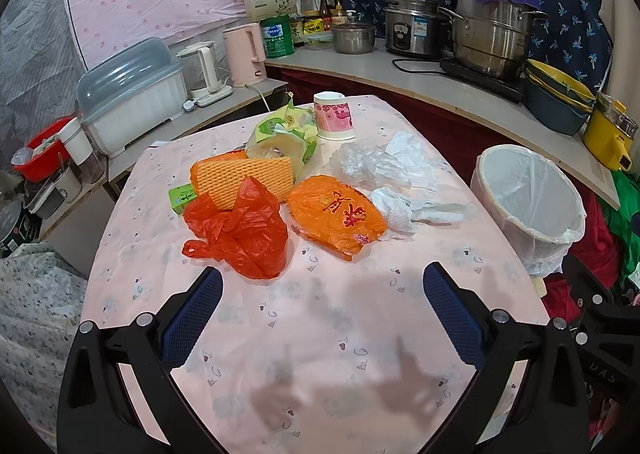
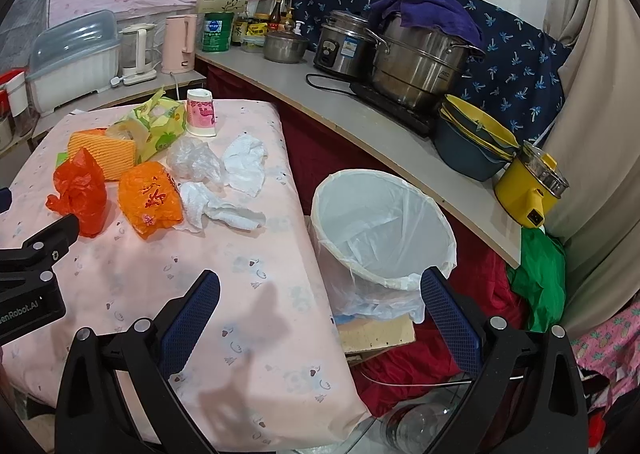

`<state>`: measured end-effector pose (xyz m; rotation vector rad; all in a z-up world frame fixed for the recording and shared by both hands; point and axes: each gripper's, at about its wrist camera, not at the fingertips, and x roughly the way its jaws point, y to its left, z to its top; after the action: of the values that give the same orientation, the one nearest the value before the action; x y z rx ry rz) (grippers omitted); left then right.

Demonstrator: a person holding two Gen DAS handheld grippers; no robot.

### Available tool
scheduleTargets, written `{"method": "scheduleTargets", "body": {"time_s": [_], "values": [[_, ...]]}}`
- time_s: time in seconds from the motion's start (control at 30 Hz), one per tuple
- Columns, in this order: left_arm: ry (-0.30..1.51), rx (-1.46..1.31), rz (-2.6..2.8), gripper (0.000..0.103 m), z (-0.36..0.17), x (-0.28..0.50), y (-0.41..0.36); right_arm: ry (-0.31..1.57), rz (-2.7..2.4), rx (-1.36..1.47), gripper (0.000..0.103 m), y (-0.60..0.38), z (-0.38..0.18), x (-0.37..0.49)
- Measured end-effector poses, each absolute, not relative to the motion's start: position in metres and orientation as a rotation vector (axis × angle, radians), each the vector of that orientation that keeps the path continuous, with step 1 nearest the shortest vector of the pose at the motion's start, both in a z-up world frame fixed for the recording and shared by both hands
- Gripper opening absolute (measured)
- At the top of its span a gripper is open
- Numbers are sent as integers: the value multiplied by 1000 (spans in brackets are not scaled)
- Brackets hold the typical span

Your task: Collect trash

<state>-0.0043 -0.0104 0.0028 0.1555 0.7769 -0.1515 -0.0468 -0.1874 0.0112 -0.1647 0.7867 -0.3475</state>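
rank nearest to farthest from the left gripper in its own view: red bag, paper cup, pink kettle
From the left gripper:
1. Red bag, just ahead on the table, left of centre.
2. Paper cup, at the table's far edge.
3. Pink kettle, on the counter behind the table.

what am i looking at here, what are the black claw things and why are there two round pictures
The black claws are two hand-held grippers that a person carries, one in each hand. Each has a fisheye camera looking along its blue-padded fingers, hence two round pictures.

One picture is from the left gripper, the other from the right gripper. Both are open and hold nothing.

On the pink table lies trash: a red plastic bag, an orange wrapper, orange foam netting, clear plastic, crumpled tissues and a green-yellow package. A paper cup stands upright at the far end. A lined trash bin waits beside the table on the right.
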Motion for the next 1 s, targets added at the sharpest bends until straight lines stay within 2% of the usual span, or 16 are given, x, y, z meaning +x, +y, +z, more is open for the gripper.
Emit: {"method": "scheduleTargets", "body": {"time_s": [1.0], "values": [[786,152,-148,96,-3,-3,-9,786,-348,-163,96,-187,11,-46]]}}
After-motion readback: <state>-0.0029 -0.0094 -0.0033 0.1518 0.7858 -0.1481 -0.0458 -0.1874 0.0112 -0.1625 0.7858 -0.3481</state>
